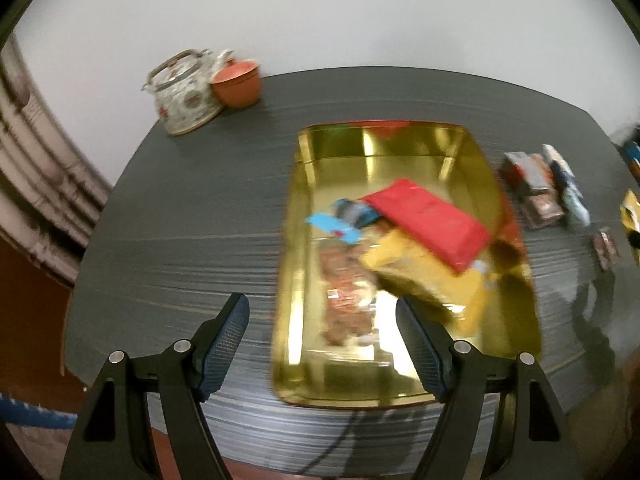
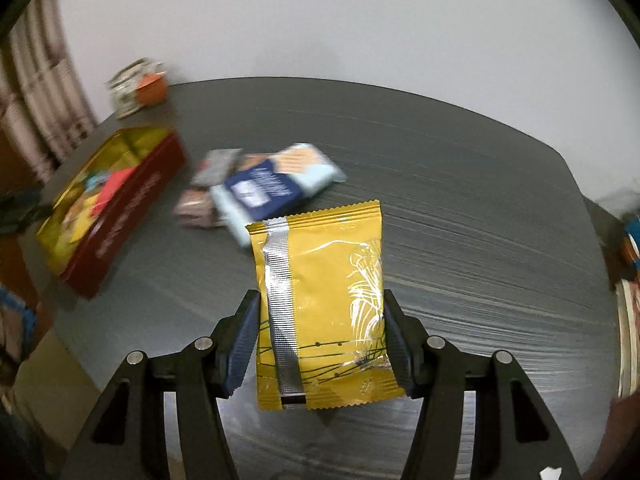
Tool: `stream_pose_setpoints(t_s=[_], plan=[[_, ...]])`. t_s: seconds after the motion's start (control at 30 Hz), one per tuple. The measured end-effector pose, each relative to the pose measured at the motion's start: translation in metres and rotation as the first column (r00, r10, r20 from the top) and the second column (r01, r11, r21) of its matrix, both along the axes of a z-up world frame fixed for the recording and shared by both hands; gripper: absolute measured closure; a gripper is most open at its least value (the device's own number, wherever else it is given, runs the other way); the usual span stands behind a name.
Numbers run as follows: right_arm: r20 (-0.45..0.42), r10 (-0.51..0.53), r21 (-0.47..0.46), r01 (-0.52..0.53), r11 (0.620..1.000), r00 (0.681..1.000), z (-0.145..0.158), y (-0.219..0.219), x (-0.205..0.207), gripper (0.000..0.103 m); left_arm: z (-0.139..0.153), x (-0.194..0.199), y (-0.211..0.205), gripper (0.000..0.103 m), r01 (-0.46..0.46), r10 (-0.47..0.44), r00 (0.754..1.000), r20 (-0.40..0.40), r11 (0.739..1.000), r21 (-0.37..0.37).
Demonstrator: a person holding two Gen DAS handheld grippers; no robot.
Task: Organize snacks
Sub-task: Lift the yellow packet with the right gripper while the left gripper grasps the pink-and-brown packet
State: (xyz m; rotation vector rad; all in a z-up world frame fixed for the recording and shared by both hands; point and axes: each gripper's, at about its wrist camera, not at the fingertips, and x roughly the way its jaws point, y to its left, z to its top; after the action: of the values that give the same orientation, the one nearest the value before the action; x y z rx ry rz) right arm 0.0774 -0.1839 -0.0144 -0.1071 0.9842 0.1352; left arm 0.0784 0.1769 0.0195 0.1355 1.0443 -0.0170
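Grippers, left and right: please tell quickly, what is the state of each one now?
Left gripper: open, jaws apart, nothing between them.
Right gripper: shut on the yellow snack packet, held above the table.

A dark grey wood-grain surface [image 1: 192, 208] with rounded corners stands against a plain white wall [image 1: 320, 16]. At its far left corner sit a patterned teapot [image 1: 184, 92] and an orange lidded cup [image 1: 237, 82], touching. Pale moulded trim [image 1: 36, 152] runs along the left.

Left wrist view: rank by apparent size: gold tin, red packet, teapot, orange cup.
1. gold tin
2. red packet
3. teapot
4. orange cup

The teapot and cup stand farther back, so true sizes are unsure.
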Motion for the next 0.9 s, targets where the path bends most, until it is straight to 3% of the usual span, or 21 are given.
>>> stream_pose_setpoints(t_s=[0.3,0.6,0.9], plan=[[-0.049,-0.145,-0.026,0.144,0.989,0.988,-0.027,-0.034,0.022,0.049,0.014,0.002,-0.080,0.027,0.104,-0.105,0.994,-0.009,0.993,-0.059],[-0.075,-0.205,-0.007,0.205,0.979,0.976,-0.041,-0.055,0.025,0.049,0.002,0.010,-0.184,0.027,0.183,-0.190,0.979,-0.078,0.979,-0.094],[-0.095,-0.232,0.015,0.234,0.972,0.968,-0.045,-0.070,0.025,0.049,-0.007,0.026,-0.244,0.027,0.201,-0.218,0.967,-0.129,0.971,-0.131]])
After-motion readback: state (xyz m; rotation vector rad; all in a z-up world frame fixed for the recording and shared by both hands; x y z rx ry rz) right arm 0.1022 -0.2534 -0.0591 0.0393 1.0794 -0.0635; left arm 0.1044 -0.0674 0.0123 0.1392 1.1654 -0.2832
